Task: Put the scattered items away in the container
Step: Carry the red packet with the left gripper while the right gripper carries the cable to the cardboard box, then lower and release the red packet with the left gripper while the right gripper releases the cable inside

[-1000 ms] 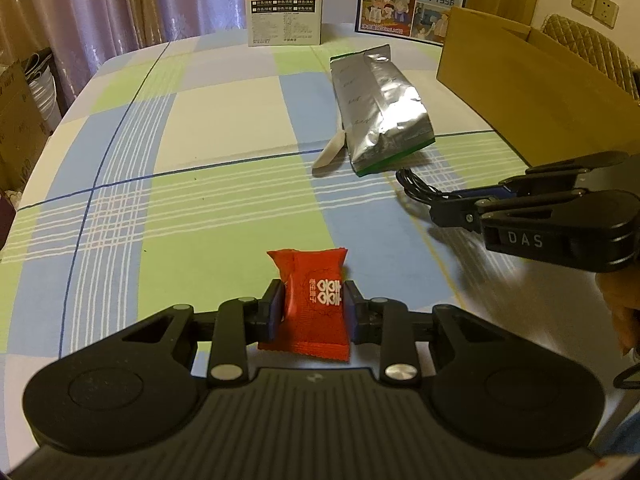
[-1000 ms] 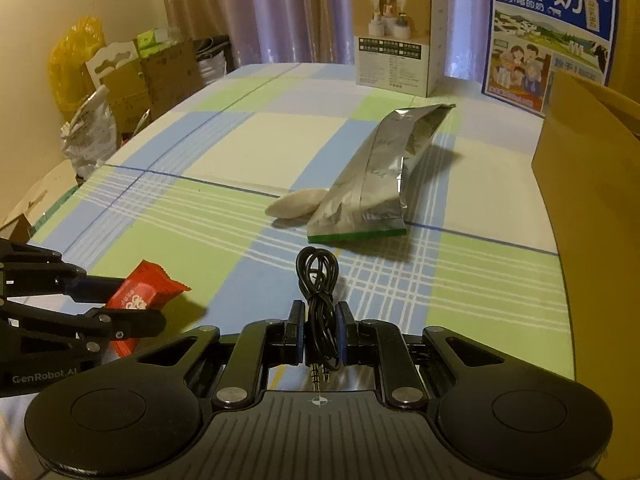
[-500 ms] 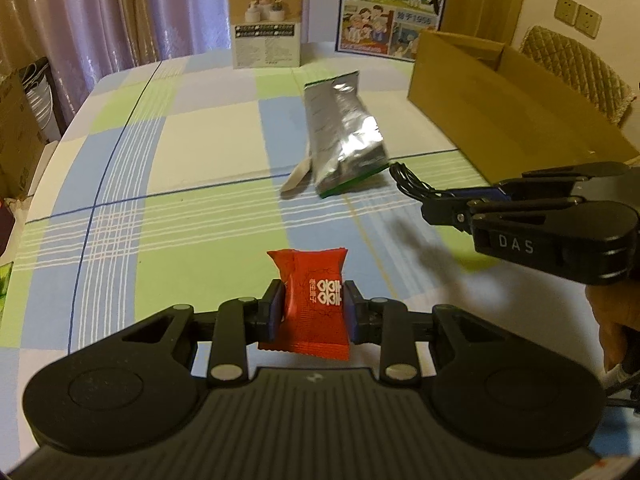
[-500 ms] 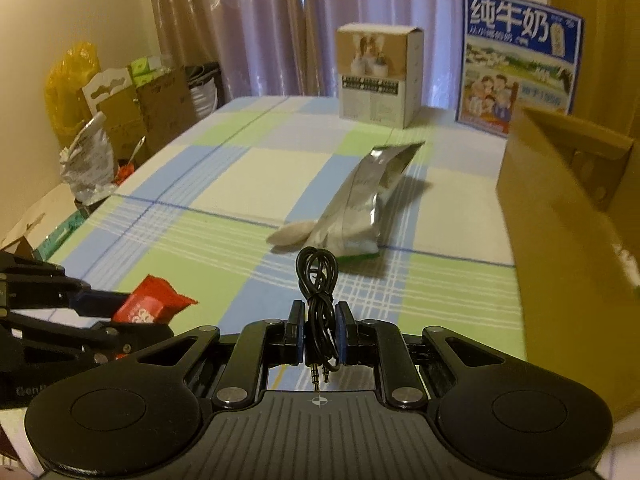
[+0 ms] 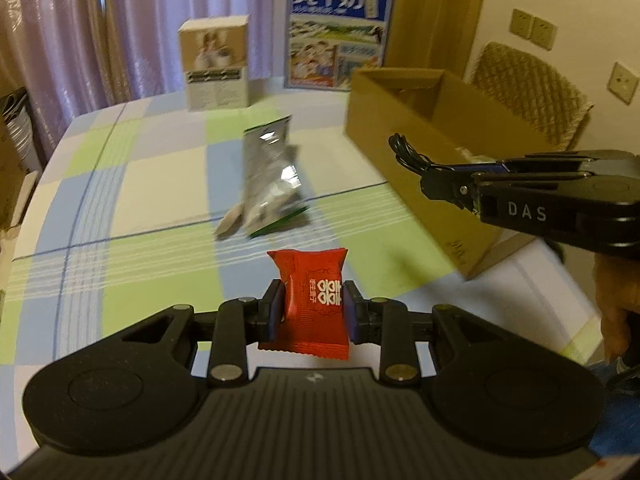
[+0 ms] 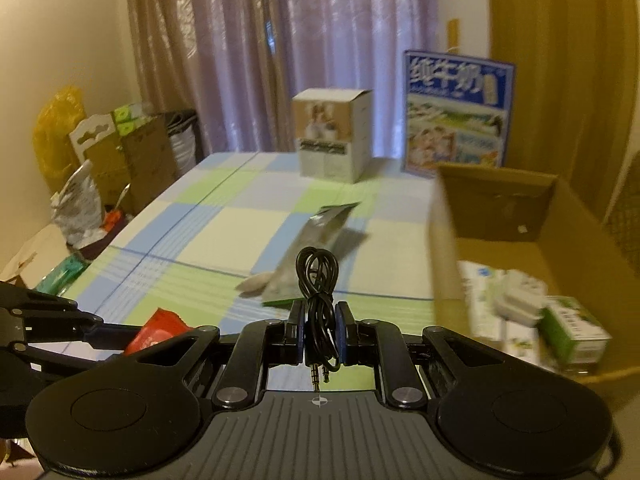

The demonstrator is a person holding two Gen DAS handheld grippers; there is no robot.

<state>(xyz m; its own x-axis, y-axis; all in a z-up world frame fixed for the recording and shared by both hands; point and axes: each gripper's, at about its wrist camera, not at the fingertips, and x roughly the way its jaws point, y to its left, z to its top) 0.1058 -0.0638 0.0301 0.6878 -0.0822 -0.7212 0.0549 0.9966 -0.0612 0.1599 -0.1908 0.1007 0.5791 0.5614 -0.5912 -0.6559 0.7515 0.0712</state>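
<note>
My left gripper [image 5: 313, 307] is shut on a red candy packet [image 5: 312, 296], held up above the checked tablecloth. My right gripper [image 6: 318, 322] is shut on a coiled black audio cable [image 6: 317, 280] whose plugs hang down below the pads. In the left wrist view the right gripper [image 5: 430, 172] reaches in from the right, with the cable [image 5: 404, 151] in front of the cardboard box [image 5: 400, 136]. In the right wrist view the left gripper [image 6: 116, 334] with the red packet [image 6: 158, 330] shows at lower left. The open box [image 6: 444, 240] at right holds several small cartons [image 6: 572, 332].
A silver foil pouch [image 5: 270, 176] and a pale spoon-like piece [image 5: 229, 222] lie mid-table. A white product box [image 5: 214, 66] and a blue milk carton [image 5: 340, 32] stand at the far edge. A wicker chair [image 5: 528, 88] sits behind the box. Bags and cartons [image 6: 100, 160] crowd the floor at left.
Both grippers have risen and moved forward with their loads. The cardboard box's open inside and contents have come into view, and the foil pouch looks farther below.
</note>
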